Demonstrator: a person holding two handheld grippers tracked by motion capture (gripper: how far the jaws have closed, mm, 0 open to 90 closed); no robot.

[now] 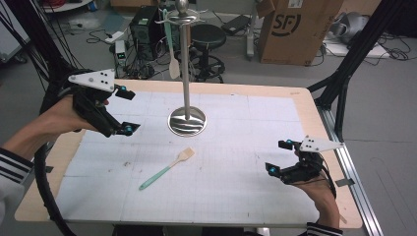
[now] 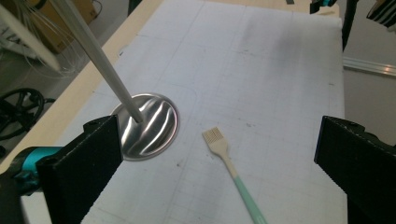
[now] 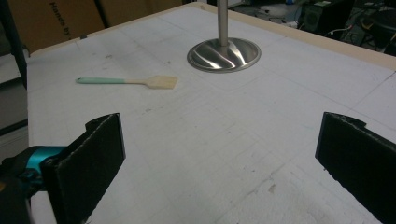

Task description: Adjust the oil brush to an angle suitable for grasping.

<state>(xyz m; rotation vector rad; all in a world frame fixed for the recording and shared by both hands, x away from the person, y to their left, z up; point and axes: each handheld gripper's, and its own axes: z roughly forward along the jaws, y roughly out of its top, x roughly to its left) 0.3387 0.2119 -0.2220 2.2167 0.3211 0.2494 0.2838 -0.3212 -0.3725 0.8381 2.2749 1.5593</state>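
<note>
Left gripper point(image 1: 123, 110) wide and empty above the brush point(image 1: 166, 169) — flat thin handle (right gripper point(image 1: 279, 156) also wide) could skid across the tabletop point(image 1: 236, 196).

Left hand-held gripper point(image 1: 126, 110) raised, right hand-held gripper point(image 1: 277, 157) seemingly low, both agape.

In the left gripper view, the green handle of the spatula point(image 2: 233, 170) was cut off by the bottom edge, and the stand's pole point(image 2: 100, 65) was cut off at the top. In the right gripper view, the pole point(image 3: 223, 21) was likewise cropped at the top. In the high view, a hanging utensil point(image 1: 173, 54) on the stand was too small to be identified.
</note>
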